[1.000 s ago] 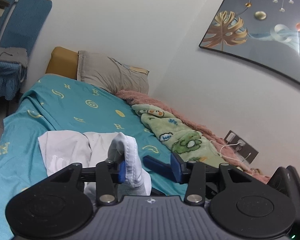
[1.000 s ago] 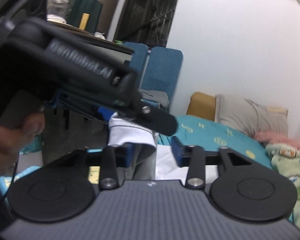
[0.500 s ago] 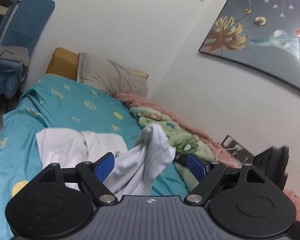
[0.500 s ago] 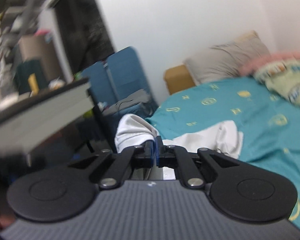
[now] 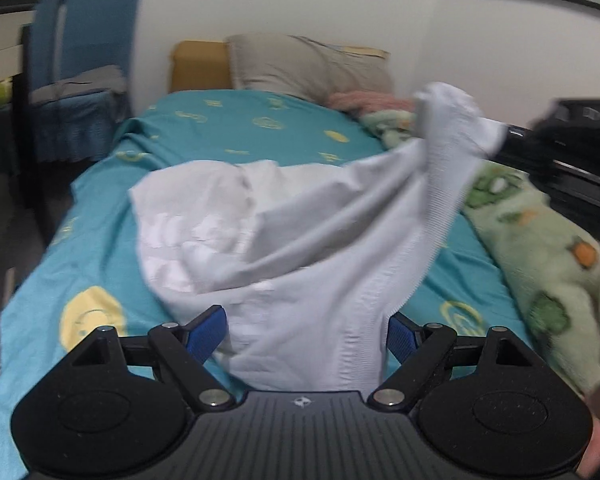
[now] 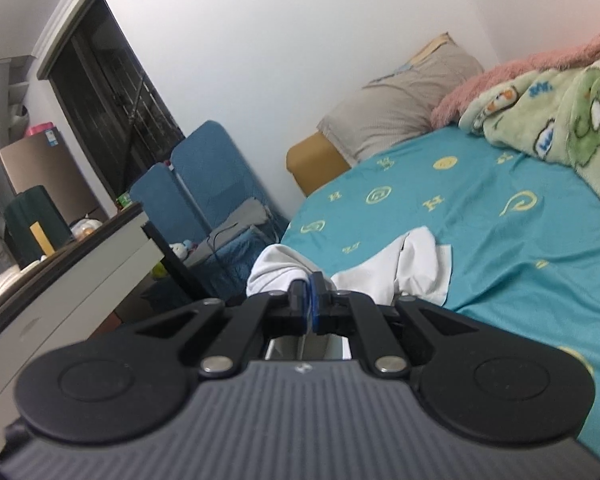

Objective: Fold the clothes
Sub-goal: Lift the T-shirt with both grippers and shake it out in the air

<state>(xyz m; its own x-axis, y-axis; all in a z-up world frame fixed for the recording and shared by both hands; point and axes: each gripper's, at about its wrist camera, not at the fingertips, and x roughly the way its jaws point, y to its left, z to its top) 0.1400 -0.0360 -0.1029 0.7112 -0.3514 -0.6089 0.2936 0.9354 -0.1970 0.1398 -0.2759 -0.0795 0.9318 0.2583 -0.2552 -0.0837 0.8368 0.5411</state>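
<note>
A white garment [image 5: 284,216] lies partly on the teal bed sheet [image 5: 228,128] and is lifted at one corner. My left gripper [image 5: 305,330] is open, its blue pads [image 5: 206,330] standing on either side of the garment's ribbed hem, which hangs between them. My right gripper [image 6: 311,300] is shut on a bunched corner of the white garment [image 6: 278,272] and holds it above the bed edge. In the left wrist view the right gripper's black body [image 5: 560,152] pulls that corner up at the right.
A grey pillow [image 5: 308,64] and a mustard cushion [image 5: 198,66] lie at the head of the bed. A green cartoon blanket [image 5: 540,240] and a pink blanket [image 6: 512,68] run along the wall side. Blue chairs [image 5: 80,56] and a desk [image 6: 60,288] stand left of the bed.
My left gripper opened and let go of the garment, then swung to face along the bed. My right gripper shut on the garment's corner and lifted it to the right.
</note>
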